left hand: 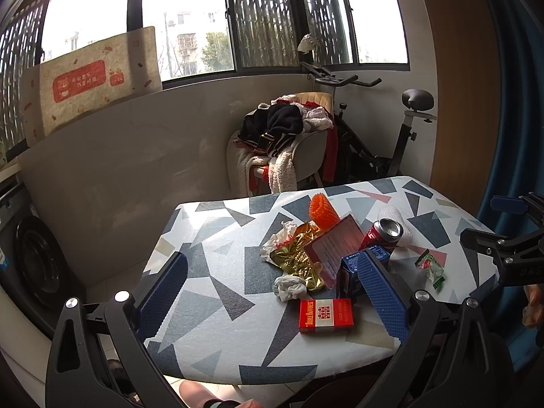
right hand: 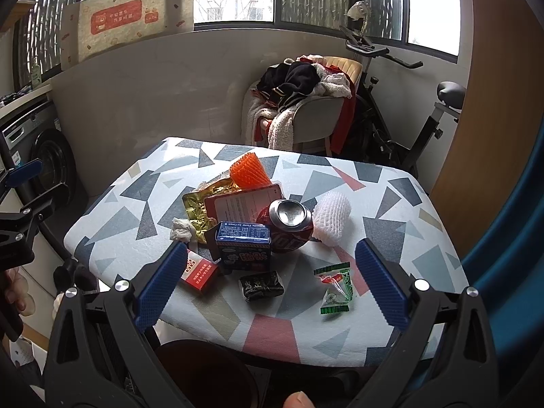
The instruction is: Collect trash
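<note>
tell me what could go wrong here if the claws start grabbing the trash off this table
Both claws are open and hold nothing. Three risks stand out.
1. The red can leans against the blue carton and the white foam net; pulling either may roll it.
2. The green candy wrapper and the red cigarette pack lie close to the table's near edge, so a nudge could push them off.
3. The gold foil is overlapped by the red card, so lifting it may drag neighbours.

On the table, the can lies at the middle of the litter. The carton stands just before the can, the foam net touches its right, and the card leans behind it. The cigarette pack lies left of the can and nearer the front; the candy wrapper lies to its right, near the front edge.
</note>
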A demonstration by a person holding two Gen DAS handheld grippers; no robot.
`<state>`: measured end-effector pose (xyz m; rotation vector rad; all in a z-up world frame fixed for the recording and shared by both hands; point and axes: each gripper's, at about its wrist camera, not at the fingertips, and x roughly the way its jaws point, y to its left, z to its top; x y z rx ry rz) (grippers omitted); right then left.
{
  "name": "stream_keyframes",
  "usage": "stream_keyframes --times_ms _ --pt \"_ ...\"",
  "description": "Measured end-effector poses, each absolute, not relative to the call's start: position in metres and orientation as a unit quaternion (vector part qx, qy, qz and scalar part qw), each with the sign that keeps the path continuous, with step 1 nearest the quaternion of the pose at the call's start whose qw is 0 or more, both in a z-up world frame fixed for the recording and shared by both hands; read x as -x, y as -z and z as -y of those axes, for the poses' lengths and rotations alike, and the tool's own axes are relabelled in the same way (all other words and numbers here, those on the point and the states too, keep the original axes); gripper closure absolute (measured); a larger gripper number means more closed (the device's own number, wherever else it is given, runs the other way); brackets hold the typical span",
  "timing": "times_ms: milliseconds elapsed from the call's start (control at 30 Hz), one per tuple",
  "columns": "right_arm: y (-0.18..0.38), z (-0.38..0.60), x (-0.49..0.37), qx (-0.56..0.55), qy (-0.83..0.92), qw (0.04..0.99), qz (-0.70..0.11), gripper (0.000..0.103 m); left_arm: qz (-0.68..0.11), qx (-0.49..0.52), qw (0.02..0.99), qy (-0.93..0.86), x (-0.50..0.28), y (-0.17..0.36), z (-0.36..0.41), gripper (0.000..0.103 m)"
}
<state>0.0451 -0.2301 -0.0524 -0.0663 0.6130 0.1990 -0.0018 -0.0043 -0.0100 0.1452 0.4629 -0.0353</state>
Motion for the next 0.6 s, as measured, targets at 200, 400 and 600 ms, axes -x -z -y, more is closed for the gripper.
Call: stream_keyframes --times_ms 200,400,600 --pt "0.0529 0.2299 -0.0449 0.032 -0.098 0.948 -0.301 0.006 -0.229 -0.072 0.971 0.018 0.0019 0.0103 0.0046 0.005" --pt "0.0527 0.2299 -0.0446 0.032 -0.097 0.948 -0.301 0.006 -0.229 -0.072 0.971 0.018 0.0025 0.0099 0.0047 0.005" --pt "0.0569 0.231 -0.0458 0.027 -0.096 0.949 -0.298 0.006 -0.228 -0.07 0.971 0.01 0.0011 0.006 0.0034 0.005"
